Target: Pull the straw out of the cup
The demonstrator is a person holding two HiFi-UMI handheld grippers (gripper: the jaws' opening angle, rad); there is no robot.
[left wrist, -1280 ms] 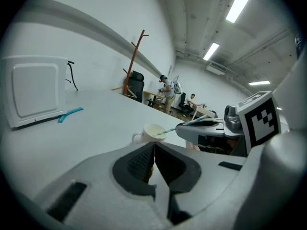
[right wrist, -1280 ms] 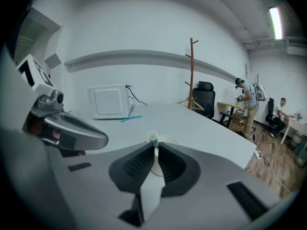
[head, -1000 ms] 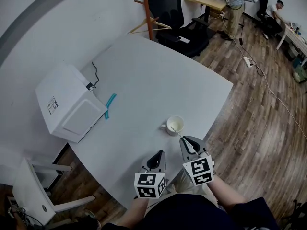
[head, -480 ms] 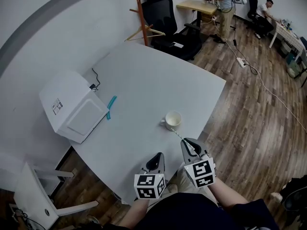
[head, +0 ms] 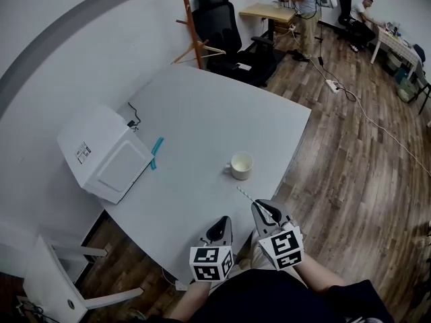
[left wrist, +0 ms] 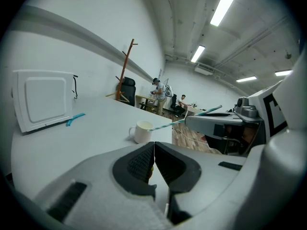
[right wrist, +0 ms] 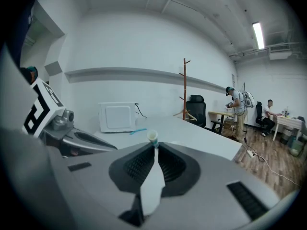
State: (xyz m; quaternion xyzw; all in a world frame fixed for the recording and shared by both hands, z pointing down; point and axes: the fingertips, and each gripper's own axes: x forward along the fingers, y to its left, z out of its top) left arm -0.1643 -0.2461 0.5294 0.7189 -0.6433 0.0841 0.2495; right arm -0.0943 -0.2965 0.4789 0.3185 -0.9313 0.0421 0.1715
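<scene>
A white mug [head: 241, 165] stands near the right edge of the white table [head: 202, 120]. My right gripper [head: 264, 210] is shut on a blue-and-white striped paper straw [head: 245, 194], which points from its jaws toward the mug, its far end clear of the rim. The right gripper view looks down the straw's open end [right wrist: 152, 137], pinched between the pads. The left gripper view shows the mug [left wrist: 142, 131] with the straw [left wrist: 192, 117] slanting above it from the right gripper [left wrist: 225, 123]. My left gripper [head: 219, 230] hangs beside it at the table's near edge, shut with nothing in it [left wrist: 153, 159].
A white boxy appliance [head: 101, 153] sits at the table's left with a teal strip [head: 156, 152] beside it. A white chair [head: 54, 274] stands lower left. A black office chair [head: 225, 29] and a coat stand [head: 188, 25] are behind the table. People are at desks far back.
Both grippers have drawn back toward me and risen a little. The straw, whose far end was in the mug a second ago, has come out with the right gripper.
</scene>
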